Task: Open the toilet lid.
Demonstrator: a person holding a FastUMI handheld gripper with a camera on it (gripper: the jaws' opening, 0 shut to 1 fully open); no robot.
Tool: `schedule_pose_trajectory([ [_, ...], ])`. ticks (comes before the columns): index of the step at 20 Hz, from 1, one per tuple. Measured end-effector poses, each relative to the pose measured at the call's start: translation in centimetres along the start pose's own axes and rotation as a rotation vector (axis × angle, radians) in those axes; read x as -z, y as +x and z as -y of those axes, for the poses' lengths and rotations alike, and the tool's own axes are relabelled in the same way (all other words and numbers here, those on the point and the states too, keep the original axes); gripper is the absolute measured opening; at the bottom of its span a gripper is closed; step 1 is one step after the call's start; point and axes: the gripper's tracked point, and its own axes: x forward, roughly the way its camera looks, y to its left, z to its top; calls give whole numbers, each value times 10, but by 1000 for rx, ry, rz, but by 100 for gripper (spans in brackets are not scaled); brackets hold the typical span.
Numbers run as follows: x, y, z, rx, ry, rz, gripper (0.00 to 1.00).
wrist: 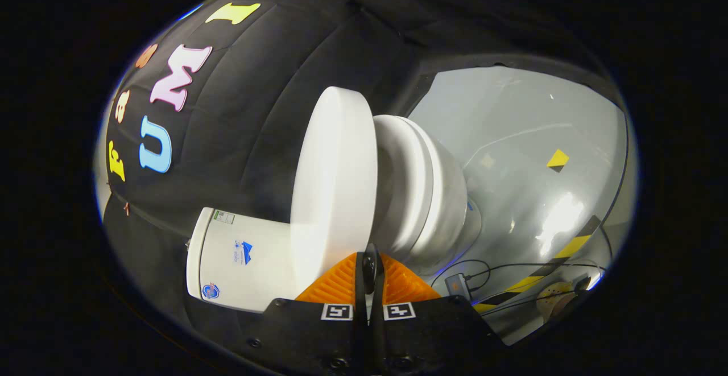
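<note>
Here the gripper (369,273) sat at the bottom centre of the frame, its two orange ribbed fingers (335,285) drawn together so that only a thin dark slit ran between them — pressed closed, with nothing gripped. Their tips came right up against the lower rim of the toilet lid (335,182); whether they actually touched it could not be told from this angle.

The whole scene appeared rolled on its side. The lid, a thick white slab, stood in the centre of the frame, swung well clear of the seat (406,182) and lying back toward the tank (239,262), which occupied the lower left and bore small stickers on its face. To the right of the lid lay the seat ring and, beyond it, the rounded white bowl (449,199), with an open gap between lid and seat.

Right of the bowl stretched a glossy grey floor (523,137) with bright glare patches. A small yellow-and-black marker (558,160) lay on it in the upper right. In the lower right ran a strip of yellow-and-black hazard tape (560,256), and near it black cables (512,268) looped to a small dark box (456,285) — close beside the right finger.
</note>
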Motion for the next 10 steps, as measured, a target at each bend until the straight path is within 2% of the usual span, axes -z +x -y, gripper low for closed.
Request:
schedule_pose_trajectory([
  [10, -4, -40, -90, 43, -319, 77, 5],
])
